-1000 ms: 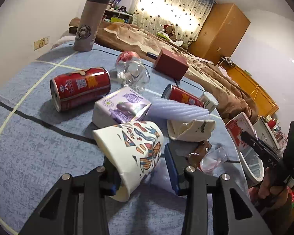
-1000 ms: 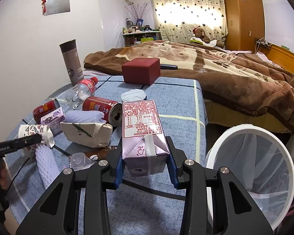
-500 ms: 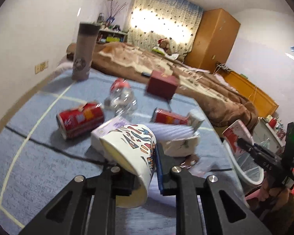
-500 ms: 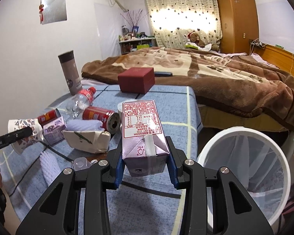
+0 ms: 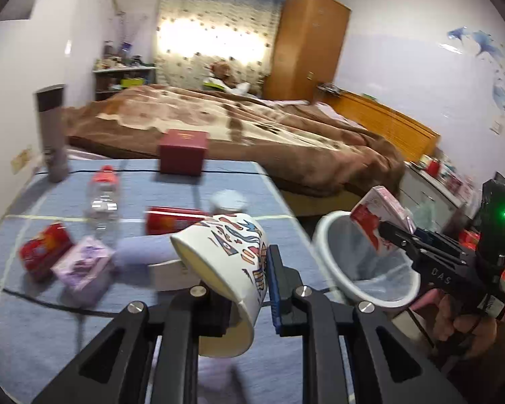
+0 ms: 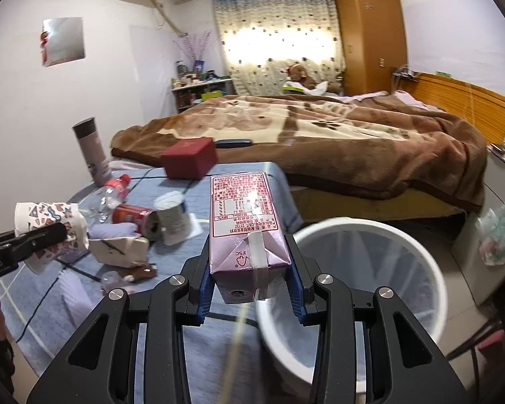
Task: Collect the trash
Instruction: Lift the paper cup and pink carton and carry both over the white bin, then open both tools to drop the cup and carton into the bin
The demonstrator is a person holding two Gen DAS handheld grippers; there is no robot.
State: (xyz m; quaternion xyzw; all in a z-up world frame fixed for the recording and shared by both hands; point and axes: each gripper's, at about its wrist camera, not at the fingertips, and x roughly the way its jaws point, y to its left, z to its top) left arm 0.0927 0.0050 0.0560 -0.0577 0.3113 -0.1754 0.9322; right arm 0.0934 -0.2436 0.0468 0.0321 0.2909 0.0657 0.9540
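Note:
My left gripper (image 5: pixel 244 299) is shut on a patterned paper cup (image 5: pixel 225 262), which is squeezed and tilted above the blue tablecloth. The same cup (image 6: pixel 47 215) shows at the left of the right wrist view. My right gripper (image 6: pixel 250 289) is shut on a purple drink carton (image 6: pixel 245 222) that stands upright between the blue pads. This carton (image 5: pixel 377 215) hangs over the near rim of a white lined bin (image 5: pixel 380 300), which stands on the floor just right of the table. In the right wrist view the bin (image 6: pixel 346 224) is right of the carton.
On the table (image 5: pixel 33 320) lie a red can (image 5: pixel 171 224), a clear plastic bottle (image 5: pixel 102 202), a crushed red can (image 5: pixel 43 249), a small purple carton (image 5: pixel 84 266) and wrappers. A red box (image 5: pixel 183 155) and a tall flask (image 5: pixel 52 131) stand at the back. A bed lies beyond.
My left gripper closed on the paper cup, lifted it off the table and swung right towards the bin. My right gripper carried the carton right, closer to the bin.

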